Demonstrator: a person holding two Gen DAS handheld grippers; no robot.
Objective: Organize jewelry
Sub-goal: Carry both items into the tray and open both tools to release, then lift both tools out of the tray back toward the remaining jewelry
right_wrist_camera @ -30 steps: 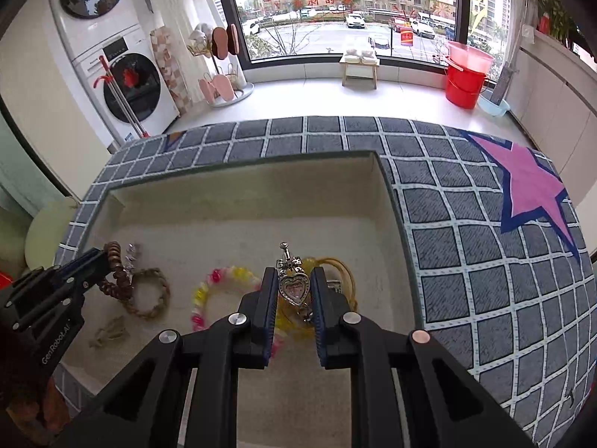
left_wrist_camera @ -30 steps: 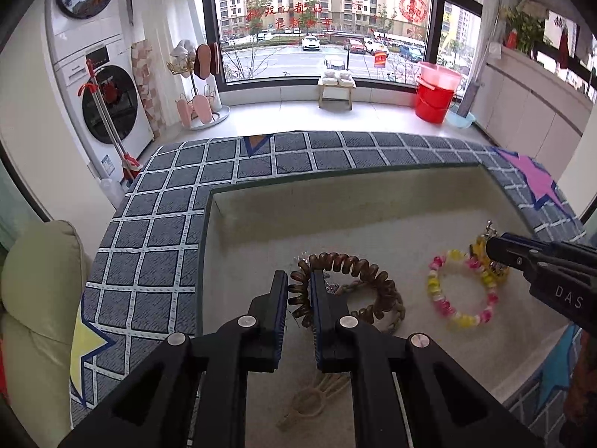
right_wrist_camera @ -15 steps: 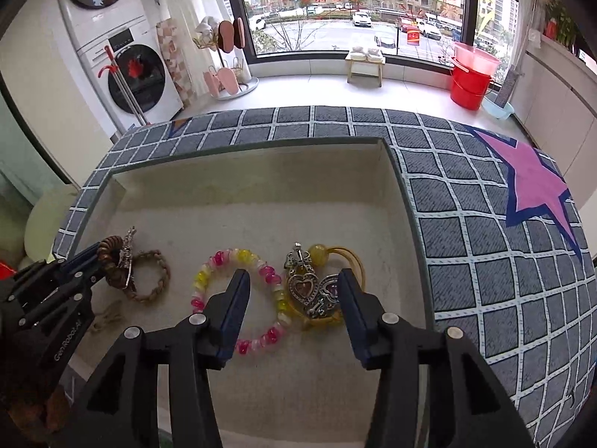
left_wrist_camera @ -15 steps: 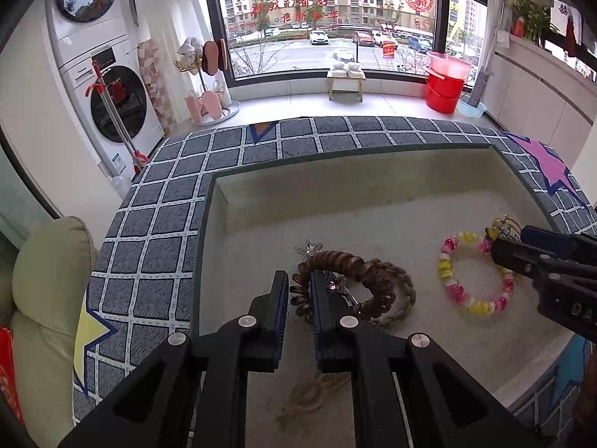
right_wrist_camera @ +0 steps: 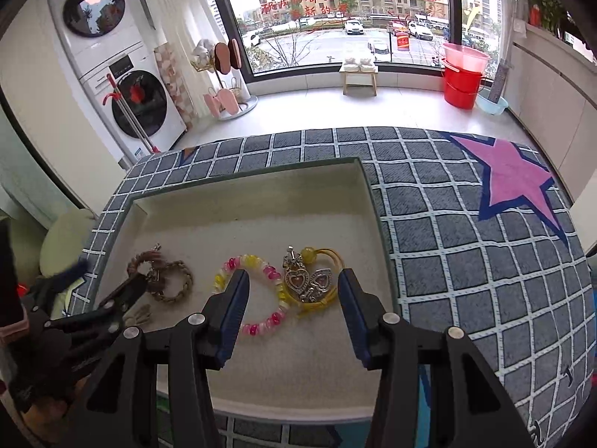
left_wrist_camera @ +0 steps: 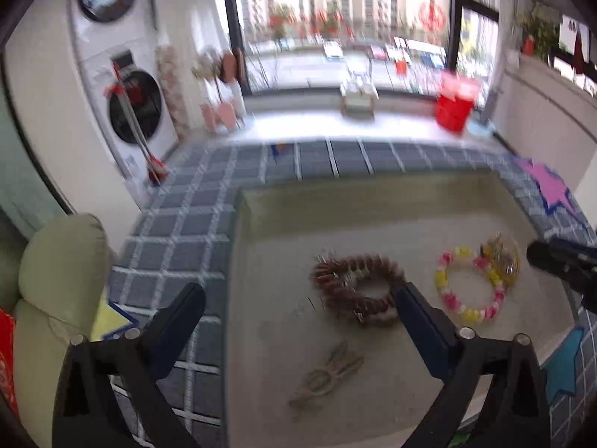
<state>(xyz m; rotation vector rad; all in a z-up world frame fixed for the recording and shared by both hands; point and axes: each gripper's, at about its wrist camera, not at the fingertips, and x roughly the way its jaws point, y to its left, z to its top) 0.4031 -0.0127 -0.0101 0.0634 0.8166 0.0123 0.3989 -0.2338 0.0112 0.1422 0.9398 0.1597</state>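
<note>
Both grippers wide apart and empty, left gripper (left_wrist_camera: 296,298) low centre-left, right gripper (right_wrist_camera: 293,289) low centre, with jewelry laid flat in a row along the tray (right_wrist_camera: 257,205) floor: coil tie (left_wrist_camera: 354,285), bead bracelet (right_wrist_camera: 248,293), heart charms (right_wrist_camera: 308,280), probably spaced to avoid tangling.

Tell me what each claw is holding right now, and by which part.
Nothing is held. The left claw and the right claw are both open; the brown coil hair tie and the heart charms lie loose in the tray.
</note>
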